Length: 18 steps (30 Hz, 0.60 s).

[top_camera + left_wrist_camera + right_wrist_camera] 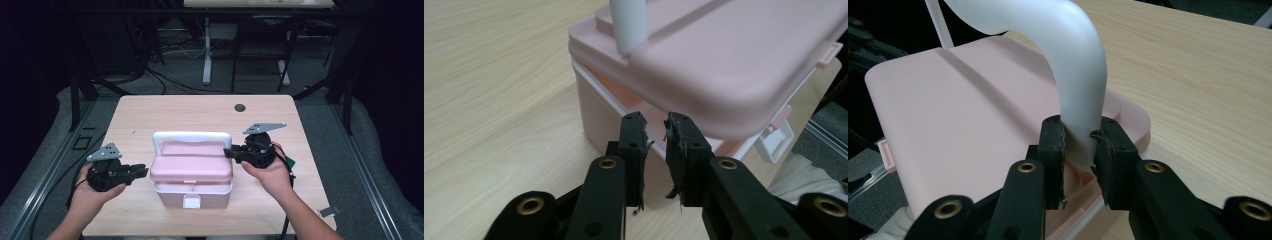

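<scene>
1. A pink box [191, 175] with a hinged lid sits on a pale wooden tabletop [150, 110], between the two tongs.
2. The box is wider than it is deep. In the high view its long side runs from the left tongs [141, 172] to the right tongs [229, 151], and its white front latch [191, 201] faces the person.
3. A white handle [191, 138] stands upright over the lid. It spans the box along the long side, one leg near each tongs.
4. The right tongs are clamped on the handle leg [1079, 100] nearest them, just above where that leg meets the lid [963, 125]. The white leg is pinched between the two black pads.
5. The left tongs [655, 145] are narrow, with a small gap between the pads and nothing held. Their tips sit just beside the box end nearest them, at the seam below the lid's edge; whether they touch it cannot be told.
6. In the left gripper view the lid [734, 70] is raised a little off the lower half [599, 107], and a slit shows between them.
7. What is inside the box cannot be seen.
8. A hand grips each tongs from below, the left hand [92, 192] and the right hand [272, 175].
</scene>
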Each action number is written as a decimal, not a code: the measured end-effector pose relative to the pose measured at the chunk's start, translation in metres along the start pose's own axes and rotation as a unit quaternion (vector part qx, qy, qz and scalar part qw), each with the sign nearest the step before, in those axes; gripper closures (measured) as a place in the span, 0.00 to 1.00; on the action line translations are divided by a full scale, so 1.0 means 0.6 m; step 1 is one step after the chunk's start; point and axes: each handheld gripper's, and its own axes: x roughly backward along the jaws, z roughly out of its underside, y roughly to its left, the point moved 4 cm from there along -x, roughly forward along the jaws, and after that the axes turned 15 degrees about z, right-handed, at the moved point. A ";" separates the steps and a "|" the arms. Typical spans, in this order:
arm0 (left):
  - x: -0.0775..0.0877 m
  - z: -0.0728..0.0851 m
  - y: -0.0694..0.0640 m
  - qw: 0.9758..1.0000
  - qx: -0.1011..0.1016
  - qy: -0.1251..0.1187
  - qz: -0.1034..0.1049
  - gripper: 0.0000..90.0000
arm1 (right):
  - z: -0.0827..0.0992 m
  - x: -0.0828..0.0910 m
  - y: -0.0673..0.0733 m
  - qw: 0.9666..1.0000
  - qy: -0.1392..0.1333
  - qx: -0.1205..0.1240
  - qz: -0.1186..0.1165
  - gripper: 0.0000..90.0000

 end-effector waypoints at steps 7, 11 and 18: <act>-0.011 0.008 -0.008 1.000 -0.002 0.004 0.014 0.94 | -0.005 0.000 -0.002 1.000 0.001 -0.007 -0.001 0.83; -0.025 0.010 -0.012 1.000 -0.005 0.013 0.023 0.97 | -0.006 0.000 -0.003 1.000 0.004 -0.006 -0.005 0.83; -0.052 0.006 -0.022 0.999 -0.012 0.023 0.040 1.00 | -0.006 0.000 -0.003 1.000 0.004 -0.007 -0.005 0.83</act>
